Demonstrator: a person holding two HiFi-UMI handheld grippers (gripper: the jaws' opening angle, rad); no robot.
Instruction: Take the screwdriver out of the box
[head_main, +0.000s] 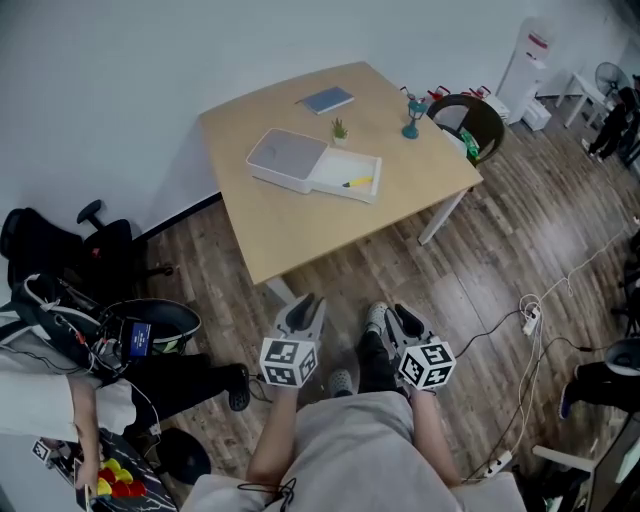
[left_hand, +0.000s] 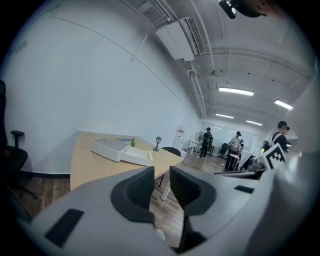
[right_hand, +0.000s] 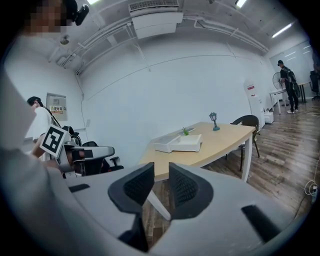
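Yellow screwdriver (head_main: 358, 182) — in white box (head_main: 333, 168)

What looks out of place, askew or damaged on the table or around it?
Nothing looks spilled or damaged. The white box on the table is open, with the yellow screwdriver lying inside. Only the loose cables trailing over the floor look untidy.

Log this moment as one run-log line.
stage: before reach | left gripper: open, empty | right gripper: open, empty | screwdriver: in open box on table, untouched
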